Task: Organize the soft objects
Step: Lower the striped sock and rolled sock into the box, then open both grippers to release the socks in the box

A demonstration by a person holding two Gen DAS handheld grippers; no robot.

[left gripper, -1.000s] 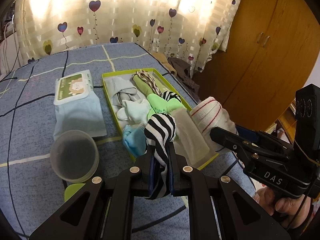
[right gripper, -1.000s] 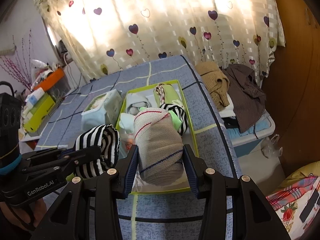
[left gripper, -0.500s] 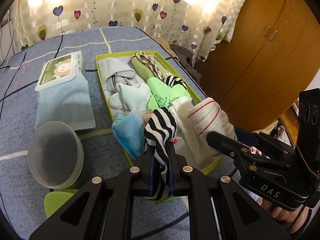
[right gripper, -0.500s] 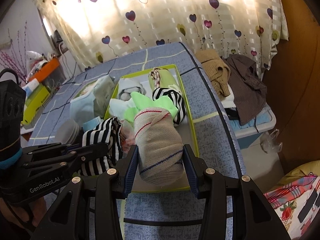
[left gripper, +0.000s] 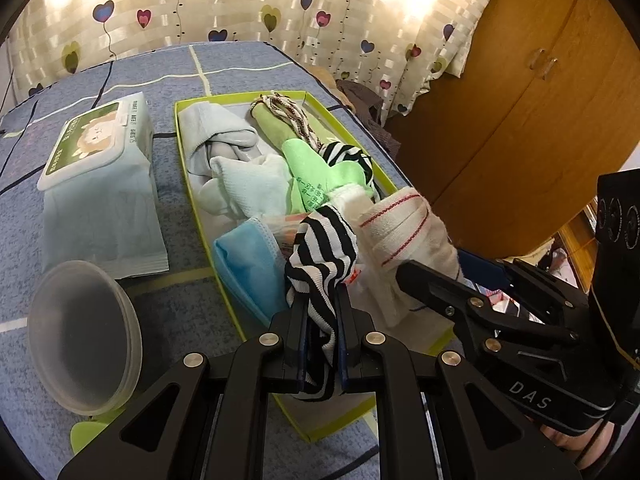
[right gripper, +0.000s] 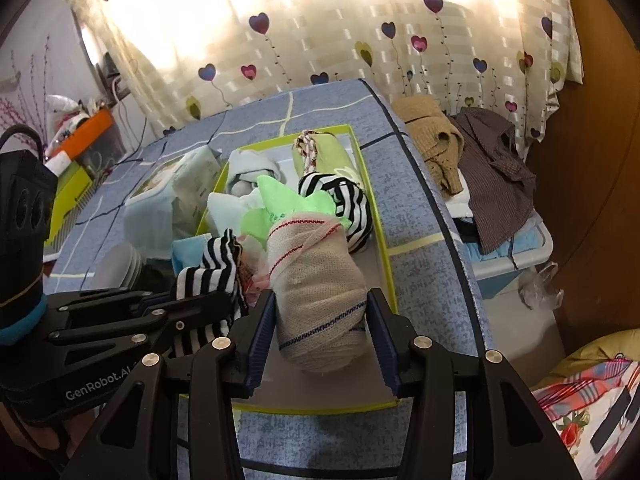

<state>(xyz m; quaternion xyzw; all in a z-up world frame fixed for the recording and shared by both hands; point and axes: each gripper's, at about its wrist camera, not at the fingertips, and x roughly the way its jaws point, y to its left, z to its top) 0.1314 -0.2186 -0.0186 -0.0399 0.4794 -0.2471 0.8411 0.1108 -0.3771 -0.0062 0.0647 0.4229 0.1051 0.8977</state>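
Note:
A shallow green-rimmed box [left gripper: 182, 136] on the blue bed cover holds several socks, a green cloth [left gripper: 316, 176] and a blue face mask [left gripper: 248, 264]. My left gripper [left gripper: 322, 312] is shut on a black-and-white striped sock [left gripper: 320, 252] held over the box's near end; it also shows in the right wrist view [right gripper: 208, 276]. My right gripper [right gripper: 322, 320] is shut on a rolled beige sock with red and blue lines [right gripper: 316, 280], held over the box's near right part. The roll also shows in the left wrist view [left gripper: 404, 232].
A wet-wipes pack [left gripper: 100, 184] lies left of the box, a translucent plastic bowl [left gripper: 80, 336] nearer me. Brown clothes [right gripper: 472, 160] lie on a bin right of the bed. A wooden wardrobe [left gripper: 520, 80] stands at right. The bed edge runs along the box's right side.
Both grippers have moved forward and lower toward the box with their socks still held. The box and its contents look nearer in both views.

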